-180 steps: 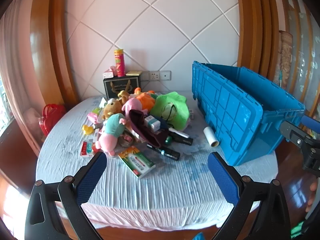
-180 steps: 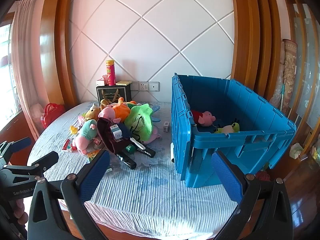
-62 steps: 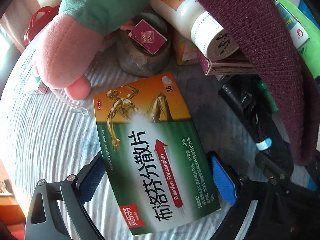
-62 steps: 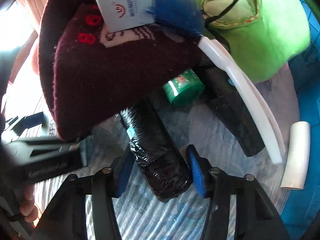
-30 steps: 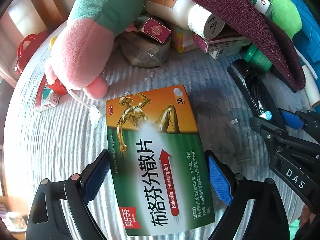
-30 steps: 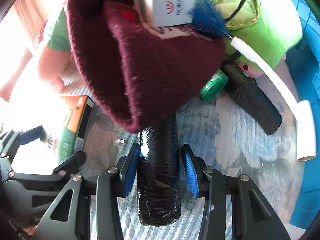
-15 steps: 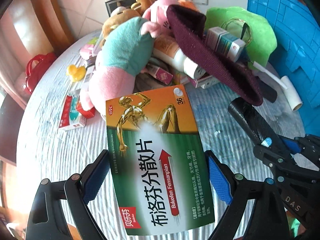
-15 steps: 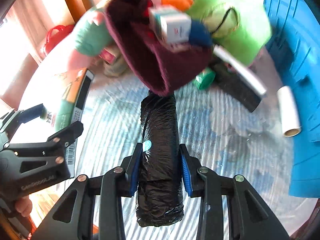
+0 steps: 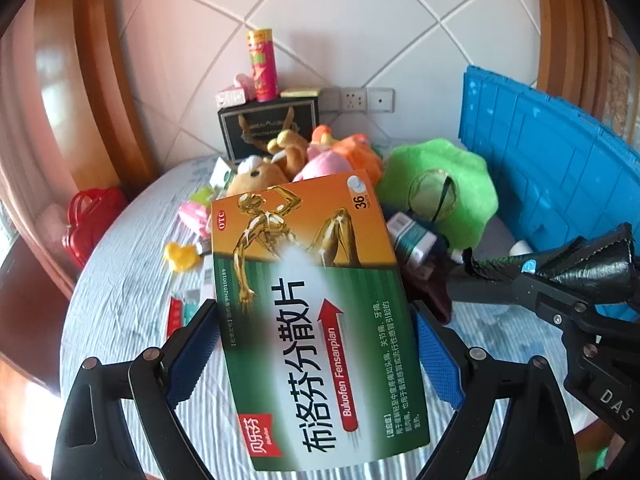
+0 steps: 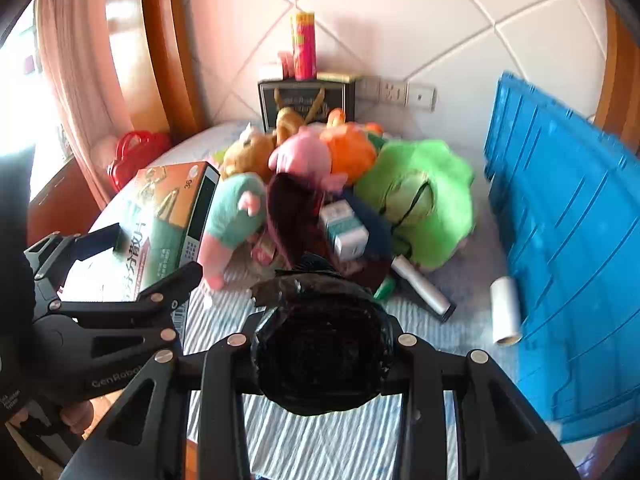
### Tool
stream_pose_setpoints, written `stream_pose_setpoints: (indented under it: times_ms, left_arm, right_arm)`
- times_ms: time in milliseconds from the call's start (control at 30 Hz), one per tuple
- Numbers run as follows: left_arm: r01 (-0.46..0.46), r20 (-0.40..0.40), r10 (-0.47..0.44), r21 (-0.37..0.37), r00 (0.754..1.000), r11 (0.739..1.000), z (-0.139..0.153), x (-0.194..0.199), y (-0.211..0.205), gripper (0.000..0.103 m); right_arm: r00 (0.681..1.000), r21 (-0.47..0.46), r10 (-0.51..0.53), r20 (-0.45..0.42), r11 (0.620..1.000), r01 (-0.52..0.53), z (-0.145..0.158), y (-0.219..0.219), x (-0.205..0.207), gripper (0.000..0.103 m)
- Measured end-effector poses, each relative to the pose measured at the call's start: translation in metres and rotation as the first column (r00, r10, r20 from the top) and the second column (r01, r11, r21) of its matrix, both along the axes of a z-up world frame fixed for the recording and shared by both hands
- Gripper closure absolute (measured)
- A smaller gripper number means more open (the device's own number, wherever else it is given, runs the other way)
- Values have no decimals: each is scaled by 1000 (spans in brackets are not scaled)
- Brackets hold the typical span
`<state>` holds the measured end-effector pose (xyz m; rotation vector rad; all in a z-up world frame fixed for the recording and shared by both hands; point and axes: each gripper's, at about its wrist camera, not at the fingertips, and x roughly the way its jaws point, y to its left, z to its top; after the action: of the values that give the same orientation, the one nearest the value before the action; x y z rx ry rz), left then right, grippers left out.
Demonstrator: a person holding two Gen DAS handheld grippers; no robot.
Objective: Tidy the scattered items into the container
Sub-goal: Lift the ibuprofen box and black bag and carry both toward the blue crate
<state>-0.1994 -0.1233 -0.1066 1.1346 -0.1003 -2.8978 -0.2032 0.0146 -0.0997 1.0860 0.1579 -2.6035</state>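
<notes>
The left gripper (image 9: 316,356) is clamping the medicine box (image 9: 316,300) above the table (image 9: 120,300) — label readable only here. The right gripper (image 10: 320,354) is squeezing a black roll (image 10: 320,356), with the blue bin (image 10: 580,260) at its right — only this view showing the white roll (image 10: 506,310) beside it.

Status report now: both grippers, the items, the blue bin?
Left gripper shut on medicine box. Right gripper shut on black roll. Blue bin at right; toy pile on table.

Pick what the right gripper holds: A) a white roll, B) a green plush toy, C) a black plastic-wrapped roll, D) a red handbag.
C: the right gripper is shut on the black plastic-wrapped roll, while the white roll lies on the table.
</notes>
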Motion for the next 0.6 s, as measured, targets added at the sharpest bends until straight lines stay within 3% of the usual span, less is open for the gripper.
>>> stream_pose_setpoints:
  times_ms: [300, 600]
  left_arm:
    - [67, -143, -62, 31, 988, 997, 59, -11, 47, 11]
    - [196, -274, -180, 30, 945, 980, 112, -17, 187, 11]
  right_arm:
    - [978, -5, -87, -188, 996, 87, 80, 49, -8, 69]
    - [913, -45, -227, -338, 973, 226, 133, 181, 14, 69]
